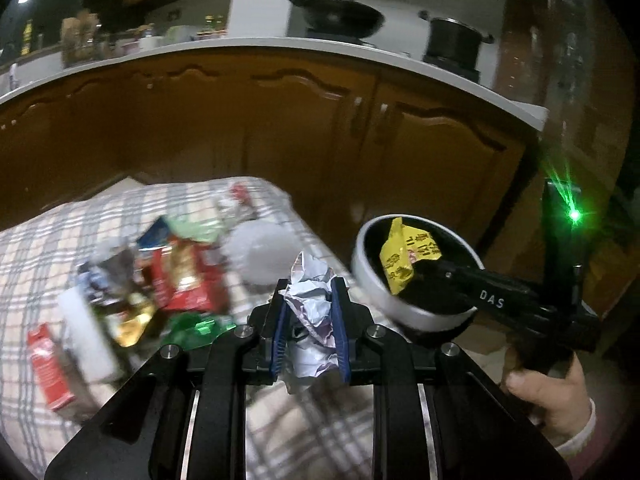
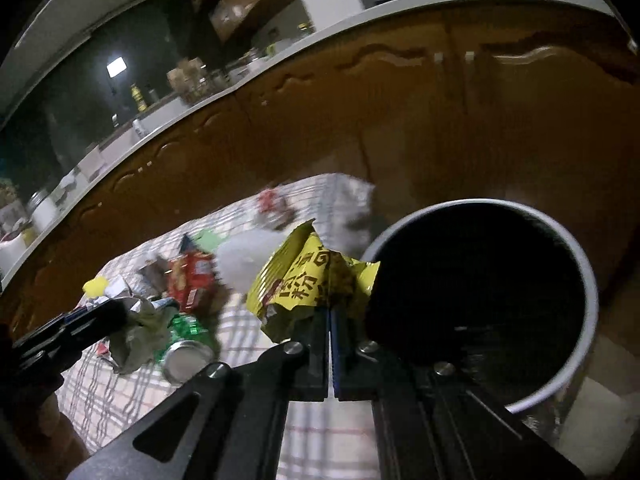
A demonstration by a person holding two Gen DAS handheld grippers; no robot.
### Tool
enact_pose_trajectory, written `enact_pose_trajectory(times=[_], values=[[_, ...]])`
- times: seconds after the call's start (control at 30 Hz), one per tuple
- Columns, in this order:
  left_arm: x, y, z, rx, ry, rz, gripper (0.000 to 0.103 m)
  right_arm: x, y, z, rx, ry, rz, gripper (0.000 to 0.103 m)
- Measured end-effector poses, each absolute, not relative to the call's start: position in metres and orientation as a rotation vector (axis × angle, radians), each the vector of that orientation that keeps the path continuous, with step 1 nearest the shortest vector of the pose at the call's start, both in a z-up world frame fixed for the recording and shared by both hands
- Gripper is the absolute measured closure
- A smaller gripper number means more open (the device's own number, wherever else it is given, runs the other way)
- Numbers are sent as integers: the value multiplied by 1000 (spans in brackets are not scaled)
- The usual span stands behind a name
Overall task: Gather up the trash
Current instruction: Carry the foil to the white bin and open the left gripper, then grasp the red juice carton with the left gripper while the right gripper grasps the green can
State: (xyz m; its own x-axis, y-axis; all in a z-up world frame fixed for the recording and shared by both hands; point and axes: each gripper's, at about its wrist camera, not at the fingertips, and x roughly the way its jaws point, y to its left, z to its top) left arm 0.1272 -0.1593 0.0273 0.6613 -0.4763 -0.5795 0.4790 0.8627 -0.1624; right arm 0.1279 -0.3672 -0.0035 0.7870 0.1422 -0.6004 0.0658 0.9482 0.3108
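Observation:
My left gripper (image 1: 310,312) is shut on a crumpled white paper ball (image 1: 312,304), held above the checked tablecloth (image 1: 40,248); it also shows in the right wrist view (image 2: 136,332). My right gripper (image 2: 331,312) is shut on a yellow snack wrapper (image 2: 308,280) and holds it at the rim of the white-rimmed bin (image 2: 580,264). In the left wrist view the yellow wrapper (image 1: 404,256) hangs over the bin's (image 1: 372,280) black opening. Loose trash lies on the cloth: a red packet (image 1: 188,280), a green can (image 2: 184,340) and a red carton (image 1: 48,364).
Brown kitchen cabinets (image 1: 240,128) with a white counter (image 1: 280,46) stand behind the table. A wok (image 1: 340,16) and a pot (image 1: 452,40) sit on the counter. A white cup (image 1: 260,248) stands among the trash. The bin is past the table's right edge.

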Motion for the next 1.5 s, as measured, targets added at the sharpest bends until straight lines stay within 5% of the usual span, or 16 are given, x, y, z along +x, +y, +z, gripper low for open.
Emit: enact_pose_trajectory(times=[0.77, 0.93, 1.03, 1.13, 1.5], values=[[195, -299, 9, 53, 789, -705, 84, 134, -452, -29, 328, 782, -99, 102], [202, -311, -1, 56, 840, -725, 77, 134, -457, -27, 327, 798, -106, 96], [200, -314, -4, 62, 851, -731, 66, 132, -460, -28, 336, 795, -111, 83], [197, -313, -4, 67, 844, -727, 43, 128, -461, -28, 353, 783, -108, 70], [171, -257, 2, 28, 806, -655, 42, 103, -442, -18, 407, 696, -75, 39]])
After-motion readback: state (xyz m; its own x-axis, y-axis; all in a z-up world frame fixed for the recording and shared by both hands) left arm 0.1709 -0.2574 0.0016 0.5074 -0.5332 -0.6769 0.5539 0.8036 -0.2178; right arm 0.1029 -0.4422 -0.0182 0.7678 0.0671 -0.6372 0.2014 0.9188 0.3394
